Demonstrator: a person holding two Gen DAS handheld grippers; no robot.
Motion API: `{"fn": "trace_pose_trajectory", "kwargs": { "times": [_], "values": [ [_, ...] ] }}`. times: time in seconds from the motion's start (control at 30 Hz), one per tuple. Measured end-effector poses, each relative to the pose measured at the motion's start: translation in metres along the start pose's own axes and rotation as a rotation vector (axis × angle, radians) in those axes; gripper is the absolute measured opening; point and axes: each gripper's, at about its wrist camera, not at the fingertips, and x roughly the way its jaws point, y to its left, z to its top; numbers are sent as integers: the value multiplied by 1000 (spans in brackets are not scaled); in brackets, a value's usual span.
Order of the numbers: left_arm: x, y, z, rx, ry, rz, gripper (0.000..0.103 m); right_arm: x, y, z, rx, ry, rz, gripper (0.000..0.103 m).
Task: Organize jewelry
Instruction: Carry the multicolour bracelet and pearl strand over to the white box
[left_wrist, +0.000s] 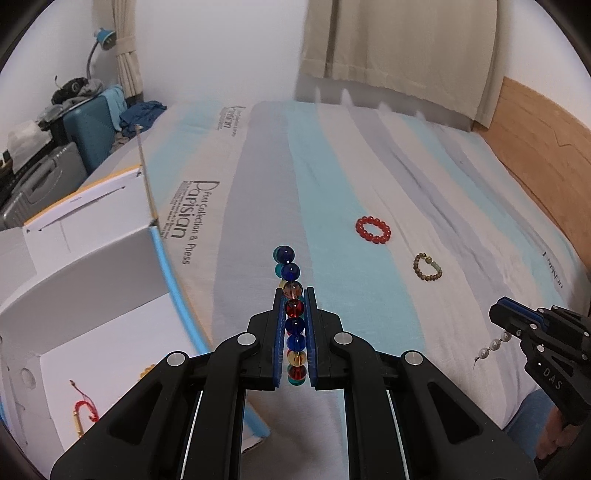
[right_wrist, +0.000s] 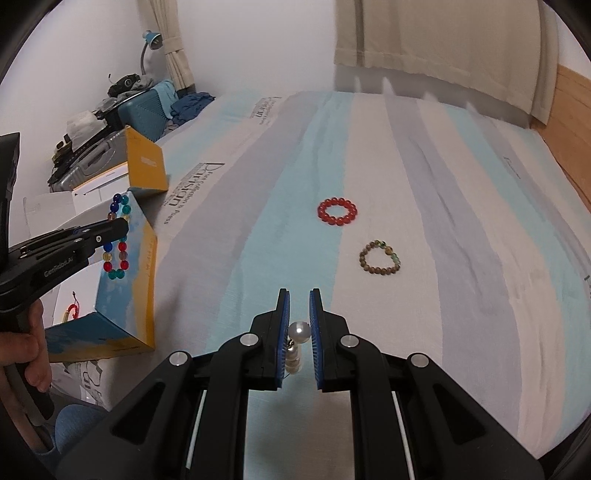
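Fingers (left_wrist: 280, 325) of our left gripper (left_wrist: 294, 295) are clamped on the multicoloured bead bracelet (left_wrist: 291, 306), held above the bed's left edge beside the open white box (left_wrist: 92, 277). Right gripper (right_wrist: 299, 295) pinches a pearl strand (right_wrist: 298, 332). We carry both over the box rim, lower inside, then let go. Red bracelet (left_wrist: 373, 229) and brown bracelet (left_wrist: 427, 267) wait mid-bed (left_wrist: 332, 166).

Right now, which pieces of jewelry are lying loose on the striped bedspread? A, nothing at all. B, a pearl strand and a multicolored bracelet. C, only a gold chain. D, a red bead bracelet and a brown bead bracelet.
D: the red bead bracelet and the brown bead bracelet lie on the bedspread, while both claws hold other pieces.
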Motion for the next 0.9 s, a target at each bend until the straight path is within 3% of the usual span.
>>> {"fn": "trace_pose_trajectory", "kwargs": {
  "times": [0.5, 0.9],
  "values": [
    [-37, 62, -10, -90, -34, 45, 9, -13, 56, 24, -94, -45, 29, 10],
    [-58, 126, -31, -178, -29, 129, 9, -18, 131, 48, -197, -90, 102, 10]
  ]
}}
